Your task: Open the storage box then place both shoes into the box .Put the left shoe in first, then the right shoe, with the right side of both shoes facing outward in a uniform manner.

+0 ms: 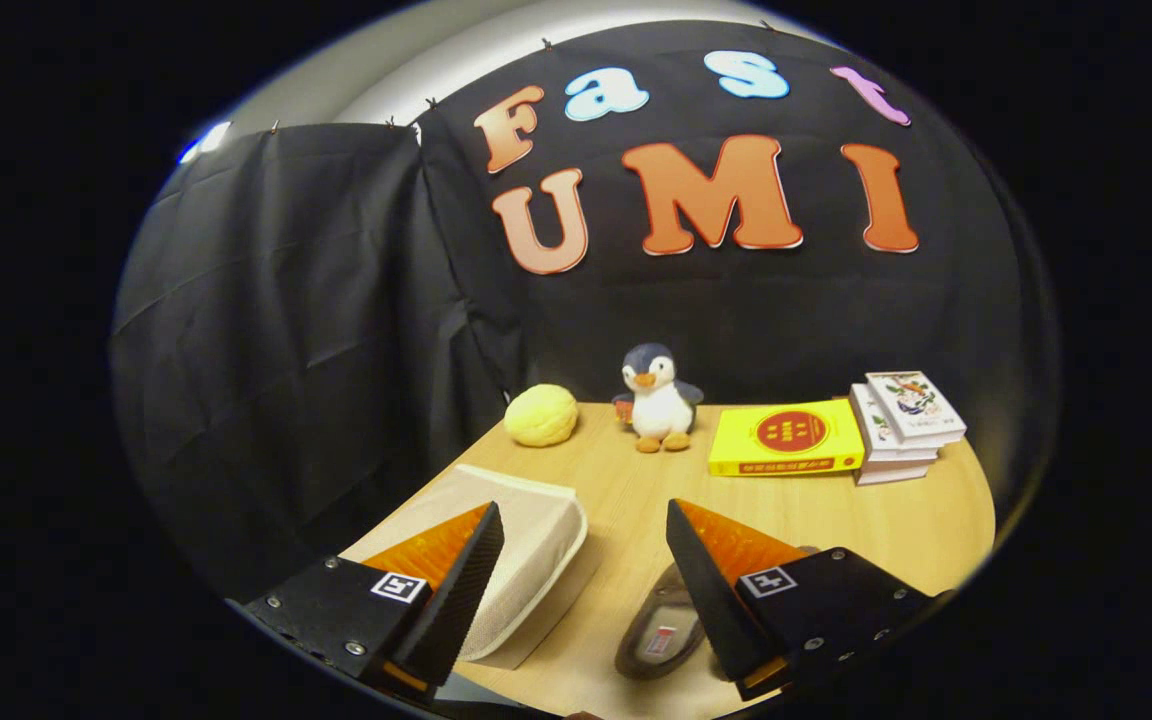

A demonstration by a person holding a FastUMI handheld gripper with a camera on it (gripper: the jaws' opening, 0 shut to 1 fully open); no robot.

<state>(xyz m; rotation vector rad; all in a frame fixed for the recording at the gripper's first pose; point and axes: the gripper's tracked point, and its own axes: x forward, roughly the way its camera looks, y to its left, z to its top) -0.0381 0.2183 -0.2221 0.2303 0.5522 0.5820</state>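
Wooden table (836,520) carries a closed box (526,550) beside the left finger and a shoe (661,630) low between the fingers of the gripper (584,540), spread wide and empty, so every step seems left.

Wooden table (816,520): storage box (526,540), shoe (661,630), bun (541,415), penguin (658,398), books (786,438).

Table (836,520): light wood-grain top.
Round yellow plush (541,415): near the table's far edge, against the cloth wall.
Penguin plush (658,398): upright, just beside the round yellow plush.
Yellow book (786,438): lying flat, beside the penguin plush.
Stack of books (901,425): touching the yellow book's far end.
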